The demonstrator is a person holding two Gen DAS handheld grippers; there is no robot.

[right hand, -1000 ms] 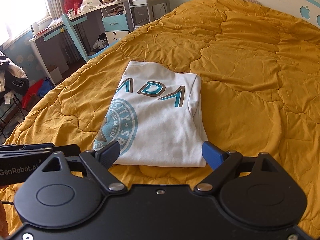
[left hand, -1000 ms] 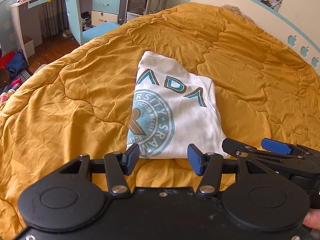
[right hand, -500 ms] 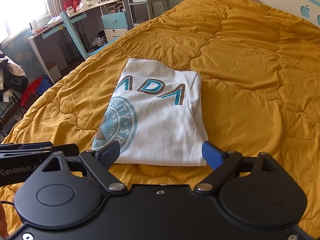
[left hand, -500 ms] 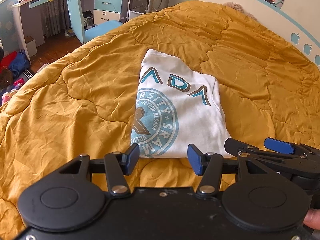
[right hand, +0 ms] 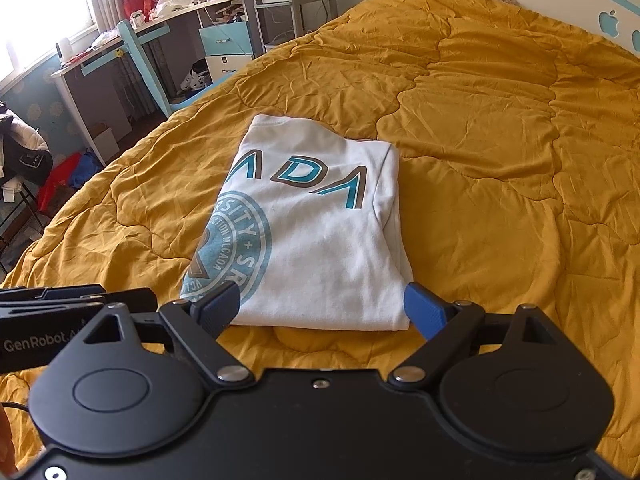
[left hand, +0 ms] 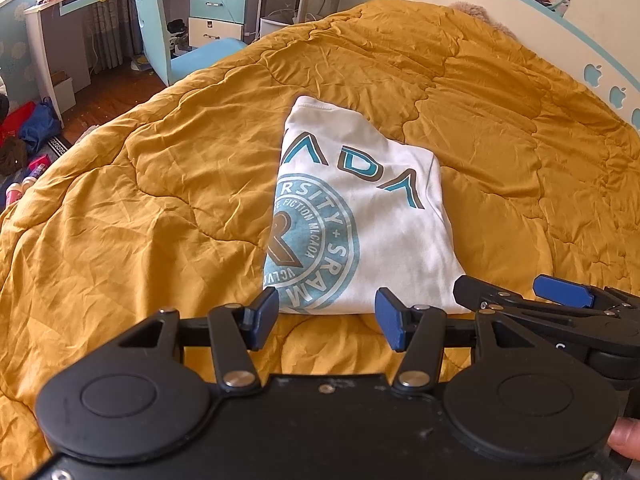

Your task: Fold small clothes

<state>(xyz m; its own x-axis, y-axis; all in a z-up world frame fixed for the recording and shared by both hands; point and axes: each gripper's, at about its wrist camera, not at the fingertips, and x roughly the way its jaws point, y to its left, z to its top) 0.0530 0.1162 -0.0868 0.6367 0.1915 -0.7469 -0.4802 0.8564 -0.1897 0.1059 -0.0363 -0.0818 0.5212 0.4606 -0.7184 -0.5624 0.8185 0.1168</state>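
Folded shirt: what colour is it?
White shirt with a teal and brown print; clearest in the right wrist view.

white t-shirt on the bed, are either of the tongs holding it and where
Nothing is held. The left tongs and right tongs are both open, just short of the folded white t-shirt's near edge.

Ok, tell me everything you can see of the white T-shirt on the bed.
The white T-shirt looks like soft cotton knit and lies folded into a narrow, roughly rectangular bundle, flat on the mustard quilted bedspread. Its print faces up: teal and brown letters "ADA" above a round teal seal, cut off at the left fold. Layered edges show along its right side. Only the bedspread touches it; both grippers hover short of its near edge.
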